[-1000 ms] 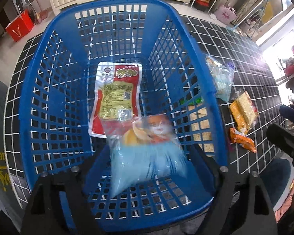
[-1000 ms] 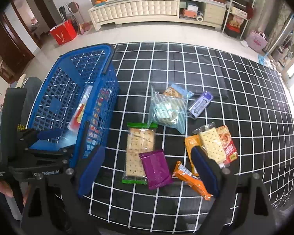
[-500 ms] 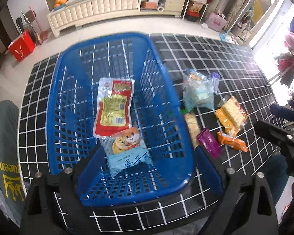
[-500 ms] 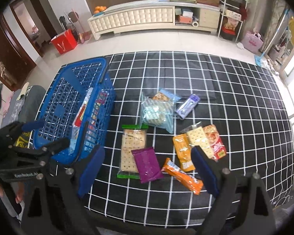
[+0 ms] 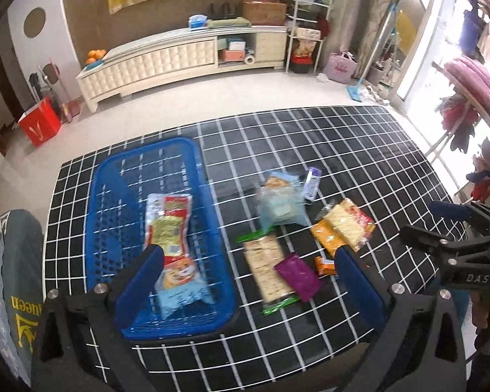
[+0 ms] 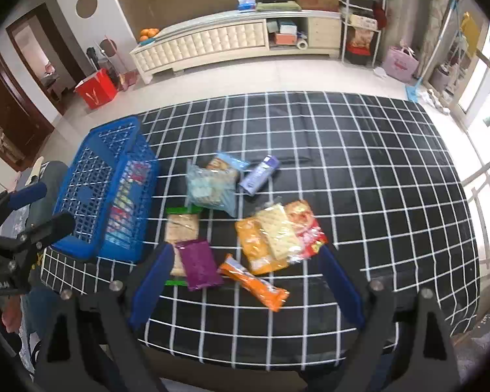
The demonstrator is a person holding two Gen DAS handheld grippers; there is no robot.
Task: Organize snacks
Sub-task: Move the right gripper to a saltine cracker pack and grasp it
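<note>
Black cloth with a white grid spread over a table, cream sideboard along the far wall. Blue basket at the left end of the cloth, long axis running from the near edge toward the sideboard. Inside it, two packets end to end along that same axis: red and yellow packet farther in, pale blue packet with an orange cartoon animal at the near end. Right of the basket, loose snacks on the cloth: cracker pack lying lengthwise near-to-far, purple packet overlapping its near right side, orange bar angled with its far end leftward, orange pack and red pack with a cracker sleeve across them, clear bluish bag, small lilac wrapper tilted up to the right. Left gripper above the basket's near right corner, jaws opening, nothing between them. Right gripper above the purple packet and orange bar, jaws wide, nothing gripped.
</note>
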